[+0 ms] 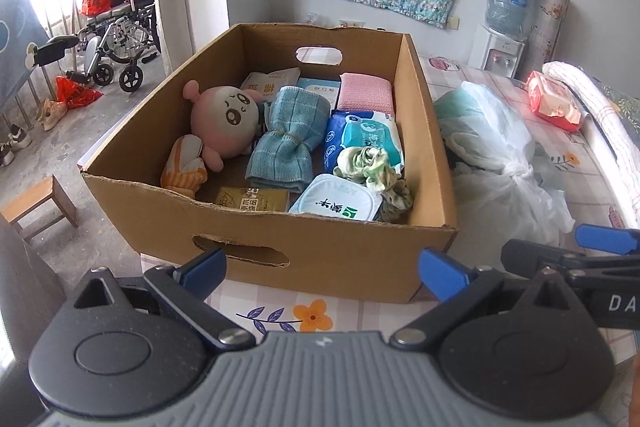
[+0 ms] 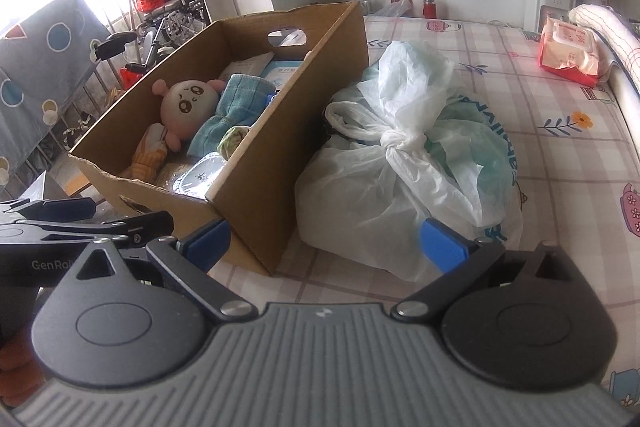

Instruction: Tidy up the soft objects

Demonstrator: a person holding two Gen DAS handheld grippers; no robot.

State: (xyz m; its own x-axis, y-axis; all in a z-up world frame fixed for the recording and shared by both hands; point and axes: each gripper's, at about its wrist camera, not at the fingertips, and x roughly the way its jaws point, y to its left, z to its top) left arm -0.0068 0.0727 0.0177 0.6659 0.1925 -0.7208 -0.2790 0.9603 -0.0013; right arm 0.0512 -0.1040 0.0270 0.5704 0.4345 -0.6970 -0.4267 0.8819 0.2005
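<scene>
1. Soft objects sit mostly inside the cardboard box (image 1: 280, 239), which stands on the checked floral bedsheet (image 2: 500, 75), far of both grippers.
2. Box contents, left to right in the left wrist view:
   - a pink plush doll (image 1: 224, 119) with a round printed face, leaning on the left wall;
   - an orange striped fabric piece (image 1: 184, 171) at the doll's near side;
   - a blue waffle-weave towel (image 1: 286, 143), rolled and tied at the middle;
   - a pink knitted cloth (image 1: 365, 91), folded flat at the far right;
   - a blue wet-wipe pack (image 1: 362, 137), glossy film;
   - a green crumpled cloth (image 1: 366, 163) resting on the pack;
   - a white lidded tub (image 1: 336, 203) and flat packets on the box floor.
3. Judged progress: well advanced, since most soft items lie in the box already.
4. Remaining, as a judgement: a knotted white plastic bag (image 2: 404, 163), thin, translucent and wrinkled, lies just beside the box's right wall. A red tissue pack (image 2: 568, 51) lies at the far right, well apart. Whether either belongs in the box cannot be told.
5. Left gripper (image 1: 322, 267): jaws spread apart, holding nothing, near the box's near wall.
6. Right gripper (image 2: 324, 241): jaws spread apart, holding nothing, aimed between the box corner and the bag.
7. Cardboard is rigid and corrugated, with torn rims and oval hand slots.
</scene>
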